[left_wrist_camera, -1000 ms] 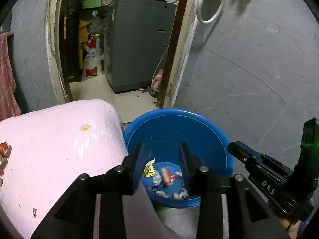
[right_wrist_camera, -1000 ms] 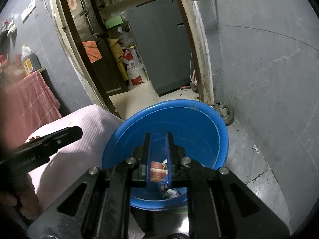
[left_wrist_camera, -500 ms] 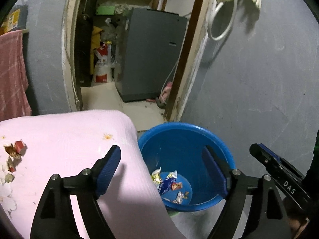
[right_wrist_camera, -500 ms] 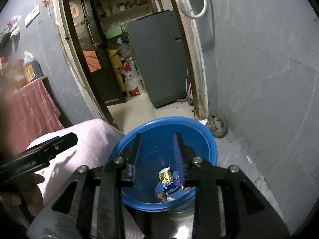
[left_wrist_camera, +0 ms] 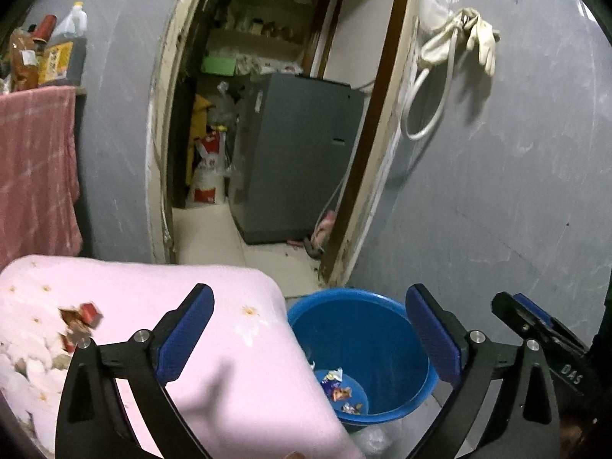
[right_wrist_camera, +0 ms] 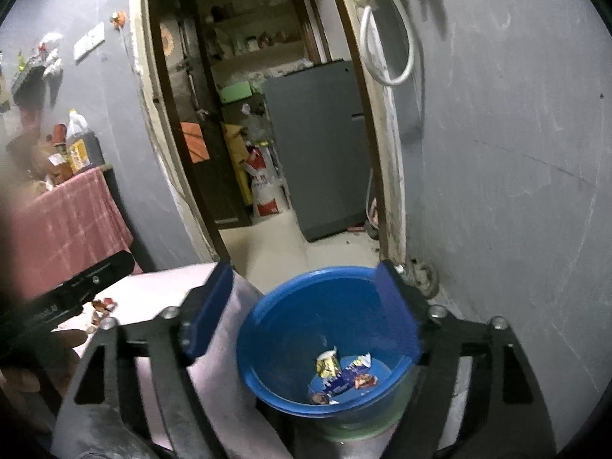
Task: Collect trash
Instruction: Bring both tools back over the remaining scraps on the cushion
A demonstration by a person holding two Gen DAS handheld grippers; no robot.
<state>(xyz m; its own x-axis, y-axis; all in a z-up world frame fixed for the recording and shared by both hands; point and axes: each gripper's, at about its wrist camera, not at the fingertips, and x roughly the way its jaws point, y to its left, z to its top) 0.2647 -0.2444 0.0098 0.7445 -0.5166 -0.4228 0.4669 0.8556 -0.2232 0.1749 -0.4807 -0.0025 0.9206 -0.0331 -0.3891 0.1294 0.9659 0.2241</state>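
Room: I am looking past a grey wall (left_wrist_camera: 497, 191) at an open doorway with a grey appliance (left_wrist_camera: 294, 157) standing inside; a red cloth (left_wrist_camera: 34, 168) hangs at the far left with bottles above it.
Pink surface: a pink padded cover (left_wrist_camera: 237, 363) fills the lower left of the left wrist view; its rounded corner sits just beside the tub and hides part of the tub's near rim.
Blue tub: the blue tub (right_wrist_camera: 344, 290) stands on the floor by the door frame, below the edge of the pink cover; this is where I am gathering the trash.
Left gripper: my left gripper (left_wrist_camera: 310, 340) has just been opening and its jaws now stand wide apart with nothing between them; it hangs over the cover's corner and the tub.
Right gripper: my right gripper (right_wrist_camera: 306, 317) has likewise just been opening; its jaws stand well apart, empty, framing the tub from above.
Trash in tub: several wrappers (right_wrist_camera: 340, 376) lie loose on the tub's bottom.
Trash left out: a small heap of scraps and wrappers (left_wrist_camera: 76, 329) is on the pink cover at the left, well apart from the tub; I judge that is what I have to fetch next.
Risk: the scraps look light and crumpled, so I think a pinch could scatter them across the cover or close on the fabric as well; carried over the corner, a piece may slip and fall between cover and tub, since the tub's near rim is tucked under that corner; my two grippers sit near each other and could knock together if I swing both left at once.
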